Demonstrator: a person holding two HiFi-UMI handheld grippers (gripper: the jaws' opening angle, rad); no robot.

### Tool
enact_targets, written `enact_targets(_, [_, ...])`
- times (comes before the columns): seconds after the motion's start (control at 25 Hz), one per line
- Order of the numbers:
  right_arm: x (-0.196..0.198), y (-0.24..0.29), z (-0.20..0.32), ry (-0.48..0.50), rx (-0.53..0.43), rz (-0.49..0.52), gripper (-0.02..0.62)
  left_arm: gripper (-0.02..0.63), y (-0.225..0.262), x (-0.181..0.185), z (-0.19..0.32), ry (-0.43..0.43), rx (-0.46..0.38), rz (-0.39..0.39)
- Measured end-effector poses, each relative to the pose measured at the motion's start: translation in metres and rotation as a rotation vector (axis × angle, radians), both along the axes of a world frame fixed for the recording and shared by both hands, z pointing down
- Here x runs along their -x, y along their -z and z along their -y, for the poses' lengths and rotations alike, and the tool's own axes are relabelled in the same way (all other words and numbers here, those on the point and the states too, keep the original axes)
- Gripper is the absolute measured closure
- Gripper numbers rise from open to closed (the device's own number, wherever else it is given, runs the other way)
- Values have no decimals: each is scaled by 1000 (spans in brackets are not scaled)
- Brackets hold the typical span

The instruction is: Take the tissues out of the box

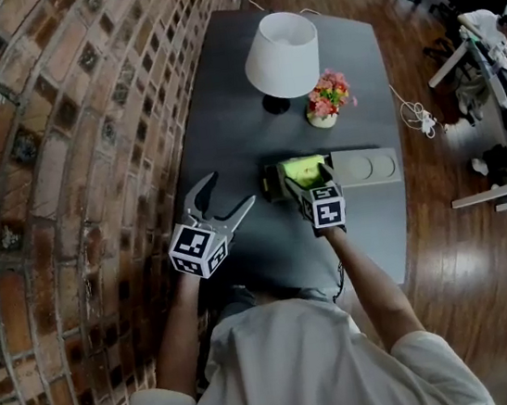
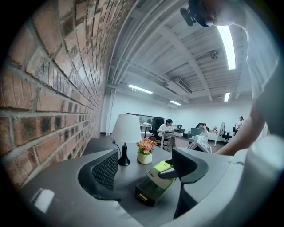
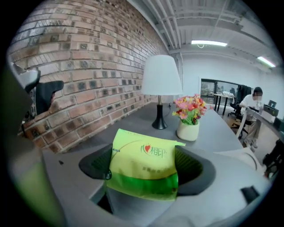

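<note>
Right tongs: pinching green tissue pack over open box
Left tongs: spread, empty, at 9 o'clock of box
Box: on grey table, lamp at 12 o'clock

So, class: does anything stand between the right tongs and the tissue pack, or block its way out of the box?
Nothing visible does. The right tongs are shut on the green pack, which pokes up from the open box. The lid lies off to the side; lamp and flowers stand farther back.
</note>
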State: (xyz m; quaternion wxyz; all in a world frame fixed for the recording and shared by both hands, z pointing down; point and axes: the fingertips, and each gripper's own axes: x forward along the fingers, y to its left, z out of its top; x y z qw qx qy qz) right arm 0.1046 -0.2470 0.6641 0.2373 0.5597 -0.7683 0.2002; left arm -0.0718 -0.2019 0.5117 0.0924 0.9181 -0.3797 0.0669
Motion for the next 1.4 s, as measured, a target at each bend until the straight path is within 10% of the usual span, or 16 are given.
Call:
enact_targets(0.64, [-48,226,-47,-76,-539,118,158,230,62,-10,4,81,-107,-83])
enact_targets(1.4, [-108,267,-157,-246,-764,58,163,247,96,-33,-31,125,-275,2])
